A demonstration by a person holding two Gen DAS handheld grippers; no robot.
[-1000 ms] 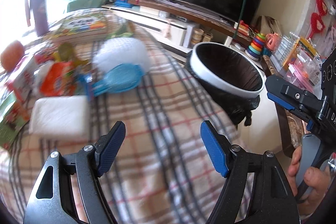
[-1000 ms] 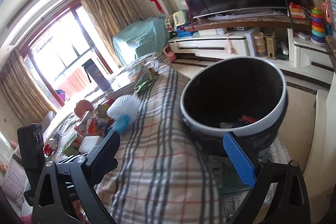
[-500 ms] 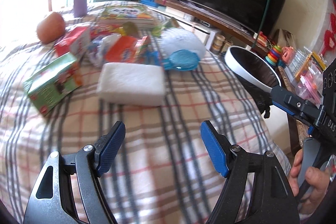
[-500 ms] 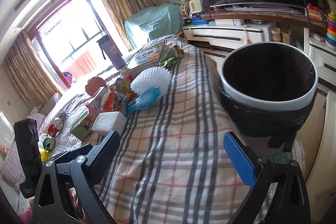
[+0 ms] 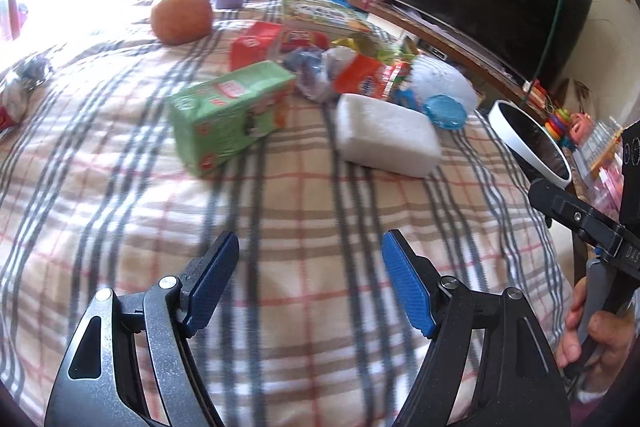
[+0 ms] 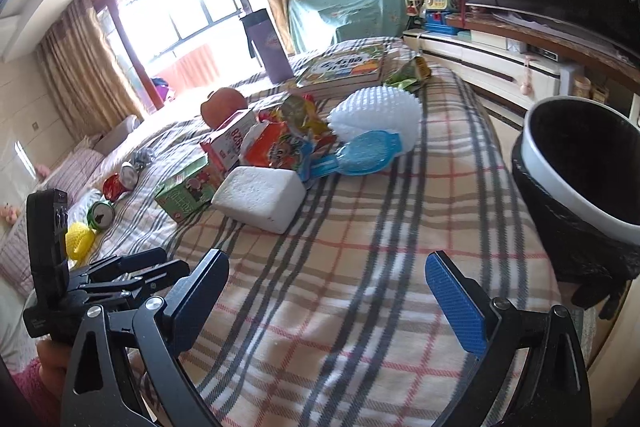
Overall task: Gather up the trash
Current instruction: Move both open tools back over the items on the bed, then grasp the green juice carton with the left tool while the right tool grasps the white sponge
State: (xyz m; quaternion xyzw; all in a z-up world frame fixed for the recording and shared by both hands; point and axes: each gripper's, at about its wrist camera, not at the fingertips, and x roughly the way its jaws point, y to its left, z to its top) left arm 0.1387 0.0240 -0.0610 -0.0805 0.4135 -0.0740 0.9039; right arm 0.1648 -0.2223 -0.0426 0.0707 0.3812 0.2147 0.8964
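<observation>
Both grippers empty, reaching over the plaid cloth toward the trash pile.

Nearest, low in the left wrist view, the left gripper (image 5: 310, 283) has its blue fingers (image 5: 212, 283) spread wide with only checked cloth between them; the right gripper (image 6: 338, 295), low in its own view, is likewise spread and touches nothing. Beyond, mid-frame, lie the white foam block (image 5: 386, 137) and, just beside it to the left, the green carton (image 5: 230, 111); behind them sits a heap of wrappers (image 5: 360, 75) and a white foam net (image 6: 376, 115). The lined trash bin (image 6: 580, 179) stands at the right edge, off the cloth. To do this well, I'd judge one gripper should straddle the foam block's short sides, come down square, and close gently since foam crushes; the other can take the carton.
</observation>
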